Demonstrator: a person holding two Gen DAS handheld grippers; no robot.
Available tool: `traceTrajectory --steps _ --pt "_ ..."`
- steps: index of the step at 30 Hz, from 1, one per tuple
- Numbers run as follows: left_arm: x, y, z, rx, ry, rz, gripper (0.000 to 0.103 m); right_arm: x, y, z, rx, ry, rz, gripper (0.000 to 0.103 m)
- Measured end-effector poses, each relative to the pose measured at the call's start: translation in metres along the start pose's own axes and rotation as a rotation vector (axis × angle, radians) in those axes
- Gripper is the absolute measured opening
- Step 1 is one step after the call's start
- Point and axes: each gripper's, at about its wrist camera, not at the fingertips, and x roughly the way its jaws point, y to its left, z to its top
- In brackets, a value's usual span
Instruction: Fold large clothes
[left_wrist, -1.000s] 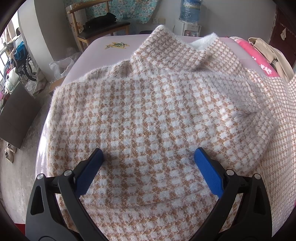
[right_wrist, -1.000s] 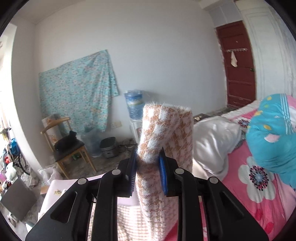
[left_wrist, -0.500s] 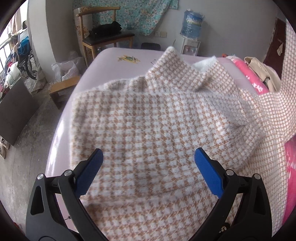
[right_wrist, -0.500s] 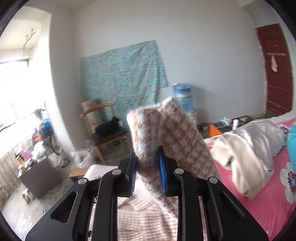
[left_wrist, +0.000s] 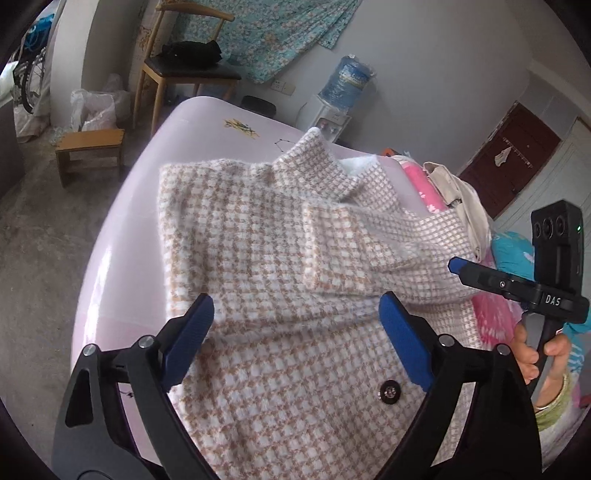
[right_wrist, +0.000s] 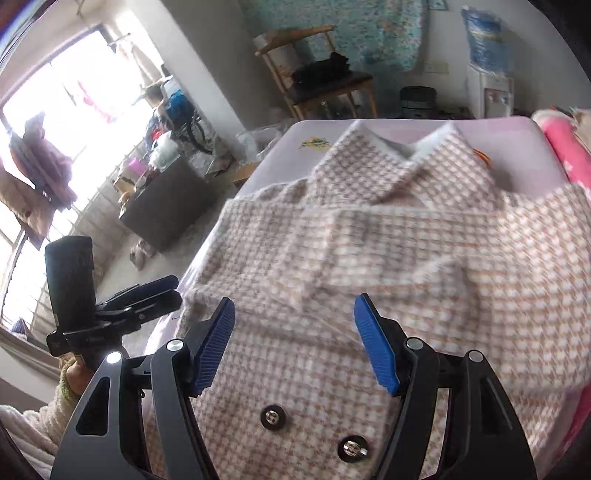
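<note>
A fuzzy tan-and-white houndstooth coat (left_wrist: 266, 240) lies spread on the lilac bed (left_wrist: 122, 258), collar at the far end. One sleeve (left_wrist: 351, 236) is folded across its front. My left gripper (left_wrist: 295, 306) hovers over the coat's lower left part, its jaws wide and closing, with nothing pinched. In the right wrist view the right gripper (right_wrist: 295, 304) hangs above the coat (right_wrist: 388, 240) near two dark buttons (right_wrist: 272, 417); its jaws are opening and hold no cloth. Each gripper shows at the edge of the other's view: the right gripper (left_wrist: 458, 266), the left gripper (right_wrist: 162, 291).
A wooden chair (left_wrist: 184, 70) and a low stool (left_wrist: 88, 144) stand left of the bed on the concrete floor. A water dispenser (left_wrist: 340, 96) is behind the bed. Pink bedding (left_wrist: 421, 181) and a cream garment (left_wrist: 458, 195) lie to the right.
The right gripper came down from holding the sleeve up and let it go; the sleeve now lies across the coat. The left gripper pulled back and rose, its jaws narrowing a little.
</note>
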Motion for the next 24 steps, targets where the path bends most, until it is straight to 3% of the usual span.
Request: traceTrajectory --steps 5,7,10,12,15,19,22,24 --pt "0.051 -0.017 0.025 -0.019 0.071 -0.082 0.074 -0.064 -0.077 -0.006 0.136 -0.122 -0.172 0.066" --pt "0.078 -0.022 0.033 -0.044 0.116 -0.071 0.065 -0.079 -0.109 -0.007 0.203 -0.157 -0.212 0.066" --pt "0.118 -0.028 0.043 -0.021 0.185 0.025 0.047 -0.094 -0.143 -0.019 0.291 -0.201 -0.218 0.066" --pt "0.135 -0.034 0.044 0.007 0.21 0.075 0.023 -0.1 -0.155 -0.026 0.326 -0.215 -0.23 0.066" --pt "0.137 -0.046 0.043 0.077 0.182 0.095 0.01 -0.102 -0.166 -0.032 0.345 -0.218 -0.254 0.066" --pt "0.09 -0.055 0.061 0.077 0.029 0.066 0.009 -0.106 -0.173 -0.033 0.344 -0.218 -0.289 0.066" --pt "0.06 -0.049 0.069 0.063 -0.047 0.118 0.009 -0.1 -0.178 -0.028 0.324 -0.2 -0.304 0.066" --pt "0.062 -0.038 0.066 0.056 -0.045 0.162 0.009 -0.089 -0.178 -0.022 0.299 -0.174 -0.317 0.066"
